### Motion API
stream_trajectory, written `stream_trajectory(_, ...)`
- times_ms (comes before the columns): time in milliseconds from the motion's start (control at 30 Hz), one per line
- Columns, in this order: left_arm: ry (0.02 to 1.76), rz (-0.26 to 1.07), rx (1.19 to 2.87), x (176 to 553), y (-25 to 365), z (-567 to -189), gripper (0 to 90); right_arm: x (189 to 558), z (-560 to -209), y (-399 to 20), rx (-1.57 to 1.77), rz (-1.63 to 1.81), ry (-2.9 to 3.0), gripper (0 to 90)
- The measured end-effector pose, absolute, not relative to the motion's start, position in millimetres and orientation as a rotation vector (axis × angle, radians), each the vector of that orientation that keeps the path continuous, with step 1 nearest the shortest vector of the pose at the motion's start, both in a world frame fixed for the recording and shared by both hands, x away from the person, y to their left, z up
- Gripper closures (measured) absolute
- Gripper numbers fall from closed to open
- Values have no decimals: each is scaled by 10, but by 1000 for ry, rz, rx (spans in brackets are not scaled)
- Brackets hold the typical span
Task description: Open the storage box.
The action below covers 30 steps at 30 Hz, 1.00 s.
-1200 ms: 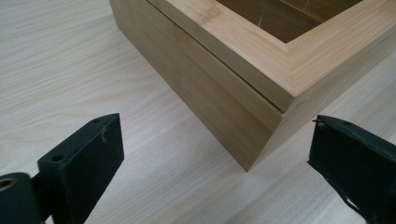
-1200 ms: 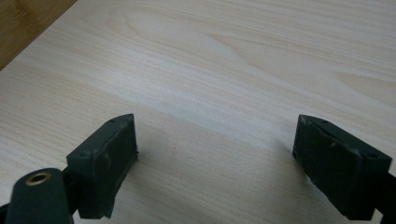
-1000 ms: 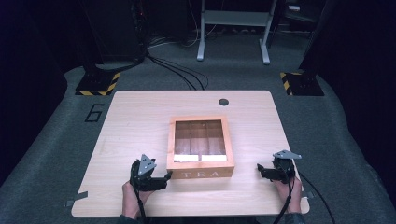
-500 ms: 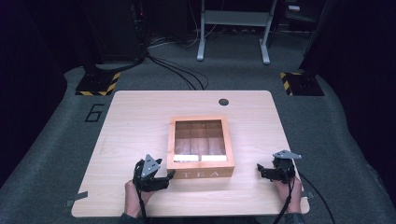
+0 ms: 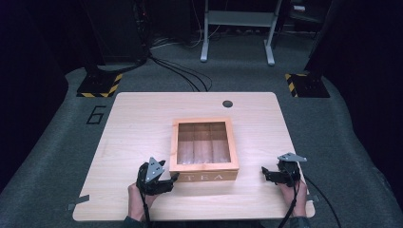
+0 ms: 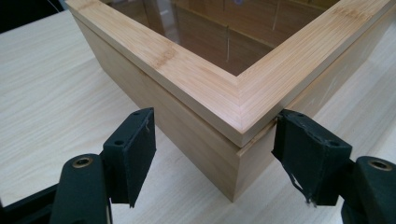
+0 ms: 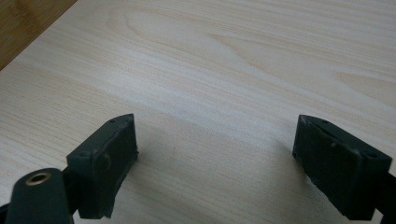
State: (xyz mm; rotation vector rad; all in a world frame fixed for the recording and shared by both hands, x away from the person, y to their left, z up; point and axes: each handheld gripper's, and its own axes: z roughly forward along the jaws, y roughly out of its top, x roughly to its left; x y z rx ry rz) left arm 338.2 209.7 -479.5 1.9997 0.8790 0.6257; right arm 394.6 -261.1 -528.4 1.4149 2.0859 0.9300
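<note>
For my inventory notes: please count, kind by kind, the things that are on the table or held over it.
Wooden tea box: 1
Handheld grippers: 2, the left gripper and the right gripper
Round dark grommet in the table top: 1
Total: 4

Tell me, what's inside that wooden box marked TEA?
Through the clear pane in the lid of the tea box, wooden dividers show, splitting it into narrow compartments. They look empty from above, though glare and the lid's frame hide the edges, so small contents cannot be ruled out.
</note>
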Motion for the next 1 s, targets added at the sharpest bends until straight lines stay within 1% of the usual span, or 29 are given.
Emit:
stream_trajectory(333, 867, 677, 1970, 3412, 2065, -4696, 291, 3946, -5285, -2611, 1415, 931, 2086, 131)
stream_trajectory(633, 852, 690, 1933, 3506, 2045, -4578, 289, 3946, -5285, -2611, 1415, 931, 2086, 131)
stream_trajectory(867, 829, 704, 1939, 3557, 1965, -4558, 288, 3946, -5285, -2611, 1415, 930, 2086, 131)
stream_trajectory(1000, 823, 739, 1912, 3563, 1964, -4554, 302, 3946, -5285, -2611, 1415, 930, 2086, 131)
